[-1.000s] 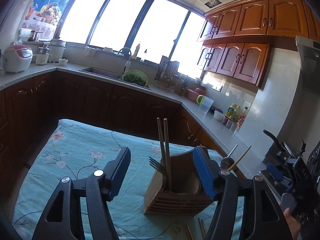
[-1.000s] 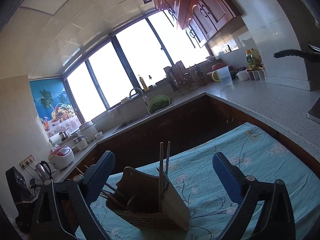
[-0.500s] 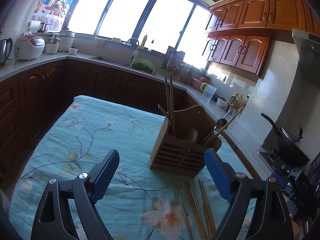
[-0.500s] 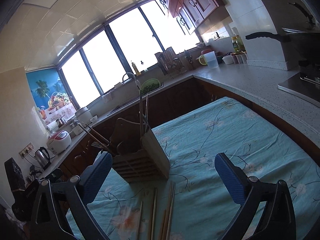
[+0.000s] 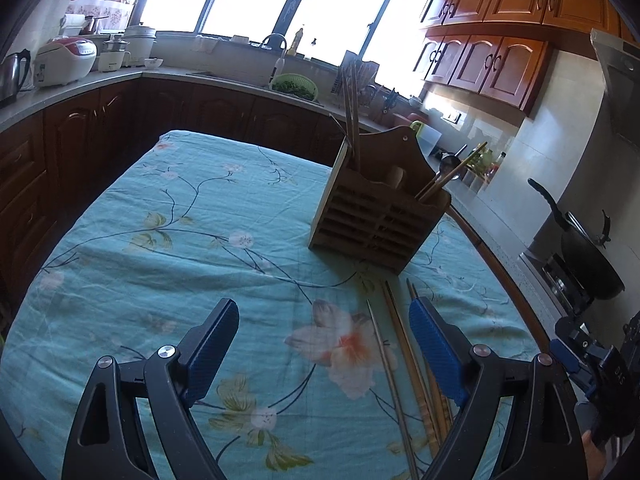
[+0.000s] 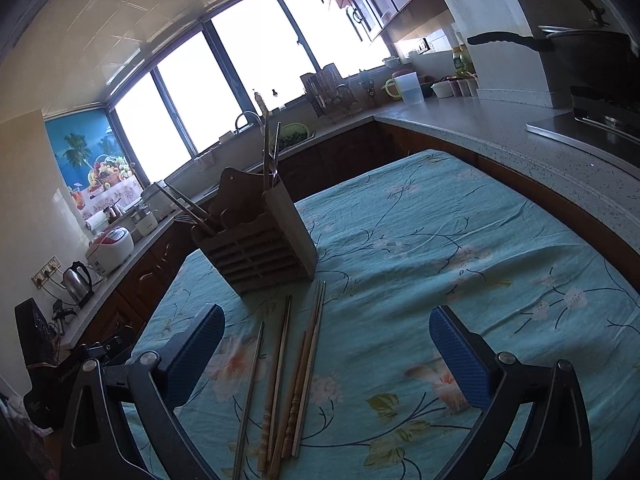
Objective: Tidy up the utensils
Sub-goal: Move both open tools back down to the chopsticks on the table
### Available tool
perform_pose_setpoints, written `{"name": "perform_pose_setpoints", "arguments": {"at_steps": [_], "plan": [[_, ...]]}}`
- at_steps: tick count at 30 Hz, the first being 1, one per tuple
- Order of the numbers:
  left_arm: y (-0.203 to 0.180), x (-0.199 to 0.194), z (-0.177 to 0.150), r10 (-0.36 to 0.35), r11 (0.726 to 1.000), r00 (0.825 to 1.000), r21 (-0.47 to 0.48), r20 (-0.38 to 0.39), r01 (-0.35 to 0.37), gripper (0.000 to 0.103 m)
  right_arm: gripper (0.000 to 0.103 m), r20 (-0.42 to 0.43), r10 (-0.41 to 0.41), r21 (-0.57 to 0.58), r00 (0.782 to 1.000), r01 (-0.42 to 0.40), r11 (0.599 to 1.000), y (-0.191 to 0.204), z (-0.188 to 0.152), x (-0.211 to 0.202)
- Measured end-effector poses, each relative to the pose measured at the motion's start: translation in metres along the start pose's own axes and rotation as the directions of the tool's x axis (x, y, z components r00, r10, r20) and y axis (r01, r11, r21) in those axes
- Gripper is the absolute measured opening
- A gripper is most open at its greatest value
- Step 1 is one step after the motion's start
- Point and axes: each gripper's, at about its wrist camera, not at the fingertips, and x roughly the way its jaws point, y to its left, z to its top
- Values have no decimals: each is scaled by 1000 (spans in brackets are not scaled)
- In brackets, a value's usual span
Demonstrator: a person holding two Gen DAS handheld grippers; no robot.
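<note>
Left wrist view: we hold our left gripper [image 5: 323, 350] and right gripper [image 6: 327, 350] spread wide, empty, above loose chopsticks [image 6: 294, 376] lying on the tablecloth [image 5: 160, 240] before the wooden holder [image 5: 378, 220].

It was a home kitchen: wooden cabinets [image 5: 486, 62], a sink faucet [image 5: 276, 40] under wide windows, a rice cooker [image 5: 64, 60], and a wok [image 5: 580, 256] on the stove.
</note>
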Motion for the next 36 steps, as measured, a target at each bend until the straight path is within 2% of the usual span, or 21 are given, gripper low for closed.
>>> {"name": "perform_pose_setpoints", "arguments": {"at_steps": [9,13,19,21,23,25,28,31,32,36], "plan": [[-24,21,-6,34,997,995,67,-99,-27,87,103,-20,-29,7,999,30,1000,-14,-8,1],[-46,45,-6,74,989,983,137,-170,-51,87,103,-17,-51,17,999,51,999,-21,-6,0],[-93,91,-11,106,963,961,266,-257,-35,86,103,-23,-76,44,997,77,996,-33,-1,2],[-105,105,-15,149,947,952,316,-269,-59,80,102,-30,-85,43,996,86,995,-35,0,4],[-108,121,-21,186,936,936,342,-298,-77,69,102,-32,-89,44,995,91,995,-37,1,5],[-103,122,-22,169,945,938,320,-301,-68,69,102,-36,-93,39,995,95,995,-38,3,7],[-95,117,-20,175,941,938,331,-299,-70,69,101,-49,-100,16,994,101,995,-35,5,14],[-81,104,-24,171,939,940,337,-294,-66,69,88,-106,-84,-14,991,83,996,-26,3,32],[-76,98,-25,170,939,941,338,-294,-64,69,80,-134,-78,-28,988,75,997,-22,1,40],[-56,76,-29,173,942,938,329,-299,-68,69,60,-238,-55,-98,970,32,995,0,-9,75]]}}
